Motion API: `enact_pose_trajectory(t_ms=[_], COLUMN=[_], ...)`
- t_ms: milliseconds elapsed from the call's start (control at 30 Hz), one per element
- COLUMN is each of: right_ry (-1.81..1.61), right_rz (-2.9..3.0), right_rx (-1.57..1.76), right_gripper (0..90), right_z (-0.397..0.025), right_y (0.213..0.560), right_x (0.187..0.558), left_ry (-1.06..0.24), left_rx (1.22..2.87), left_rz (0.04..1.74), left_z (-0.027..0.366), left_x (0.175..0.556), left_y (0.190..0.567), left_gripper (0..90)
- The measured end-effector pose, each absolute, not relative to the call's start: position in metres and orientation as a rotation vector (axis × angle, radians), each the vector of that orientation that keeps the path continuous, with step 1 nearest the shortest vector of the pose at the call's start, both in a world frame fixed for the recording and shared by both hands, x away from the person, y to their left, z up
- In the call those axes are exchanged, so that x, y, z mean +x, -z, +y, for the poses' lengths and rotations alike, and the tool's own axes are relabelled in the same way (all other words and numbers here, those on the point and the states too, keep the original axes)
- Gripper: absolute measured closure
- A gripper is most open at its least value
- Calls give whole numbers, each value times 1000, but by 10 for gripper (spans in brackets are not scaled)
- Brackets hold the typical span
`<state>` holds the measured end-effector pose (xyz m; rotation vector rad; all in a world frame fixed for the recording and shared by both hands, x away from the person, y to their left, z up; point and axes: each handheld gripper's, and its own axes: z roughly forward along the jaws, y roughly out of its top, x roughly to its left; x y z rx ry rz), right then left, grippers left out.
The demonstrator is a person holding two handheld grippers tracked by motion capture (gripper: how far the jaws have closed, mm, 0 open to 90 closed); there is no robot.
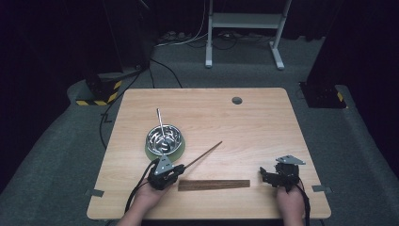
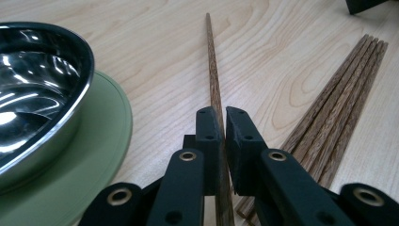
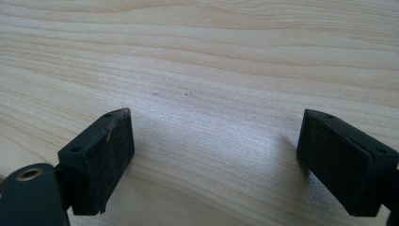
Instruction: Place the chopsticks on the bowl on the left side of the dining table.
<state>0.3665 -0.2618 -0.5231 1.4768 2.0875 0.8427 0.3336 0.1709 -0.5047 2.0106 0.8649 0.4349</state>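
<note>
left fingers (image 2: 221,136) clamped on one chopstick (image 2: 211,70) beside bowl (image 2: 42,89); right fingers (image 3: 211,165) wide apart over bare table (image 3: 211,70)

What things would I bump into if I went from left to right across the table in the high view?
Metal bowl on its green plate → left gripper pinching one chopstick → row of chopsticks lying flat → right gripper, jaws open.

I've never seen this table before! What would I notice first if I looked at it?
Probably the shiny metal bowl on its green plate, left of the table's middle, with a thin metal stick standing in it. Right below it, the left gripper pinches one long wooden chopstick, lifted from the row of chopsticks near the front edge.
</note>
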Motion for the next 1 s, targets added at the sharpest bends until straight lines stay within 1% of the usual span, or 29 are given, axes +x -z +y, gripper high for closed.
enact_pose_trajectory(t_ms=[367,1000], right_ry=[-843,-843], right_rz=[2088,2090], right_rx=[1474,1470], right_gripper=[113,114], right_z=[-262,-262], right_y=[523,523], right_x=[367,367], left_ry=[-464,-523], left_rx=[1956,1854], left_rz=[857,947], left_z=[186,228], left_x=[331,334], left_y=[492,479], left_gripper=[837,837])
